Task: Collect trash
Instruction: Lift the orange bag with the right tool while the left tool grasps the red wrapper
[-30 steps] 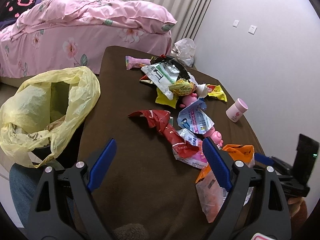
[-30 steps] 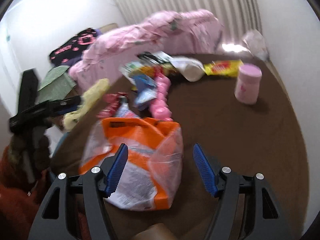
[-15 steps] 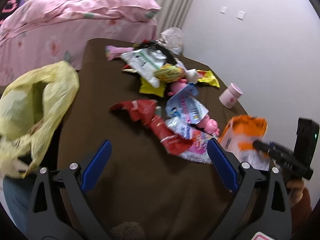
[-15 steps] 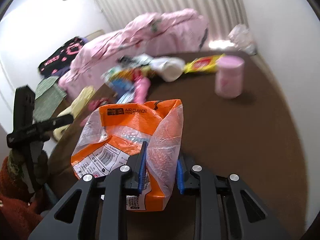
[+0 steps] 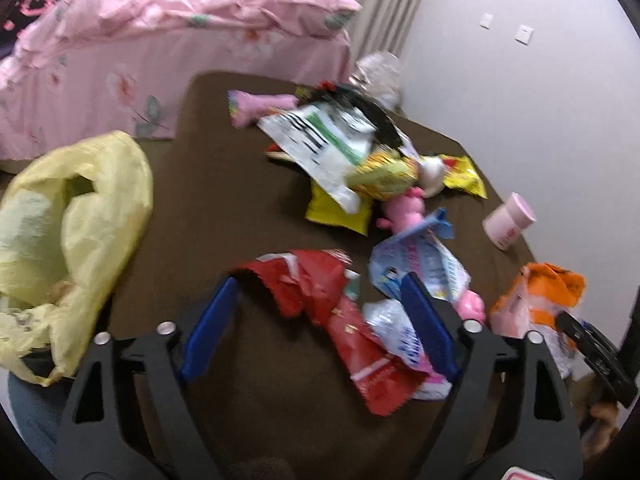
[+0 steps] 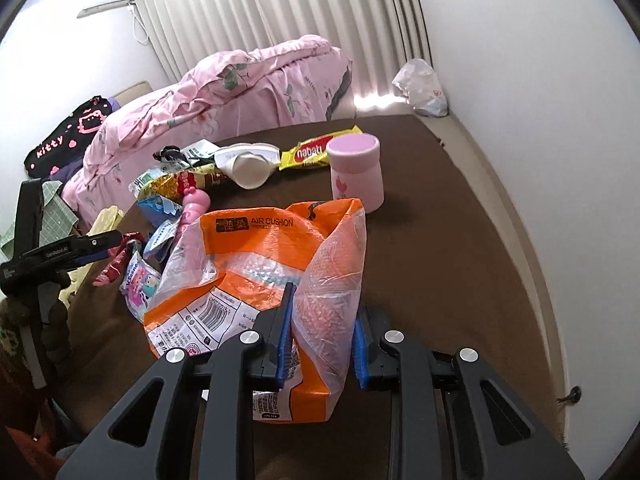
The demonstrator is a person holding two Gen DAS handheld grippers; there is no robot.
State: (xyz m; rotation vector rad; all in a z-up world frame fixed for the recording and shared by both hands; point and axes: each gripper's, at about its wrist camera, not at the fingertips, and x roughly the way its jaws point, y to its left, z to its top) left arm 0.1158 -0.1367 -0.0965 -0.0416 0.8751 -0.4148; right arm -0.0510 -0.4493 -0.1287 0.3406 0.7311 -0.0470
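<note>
**A:** What are the right tongs [image 6: 320, 336] doing?

**B:** They are pinching an orange and clear "AIR CUSHION" bag [image 6: 256, 264]. Their blue pads grip a clear fold at its near edge. The rest of the bag spreads ahead and to the left of them, over a brown tabletop [image 6: 440, 208].

**A:** And beyond that bag?

**B:** Ahead and slightly right stands a pink jar [image 6: 356, 172], upright. Just behind it lies a yellow wafer packet [image 6: 308, 154]. Further left is a heap of wrappers, with a pink bed [image 6: 224, 96] behind.

**A:** What about the left tongs [image 5: 320, 328]?

**B:** They are spread wide, holding nothing. A torn red wrapper [image 5: 340, 320] lies between their blue pads on the tabletop, though the view is blurred. A white and blue packet [image 5: 392, 328] sits against the right pad.

**A:** Where does the trash go?

**B:** An open yellow plastic bag [image 5: 80, 216] hangs at the tabletop's edge, well to the left of the left tongs.
</note>
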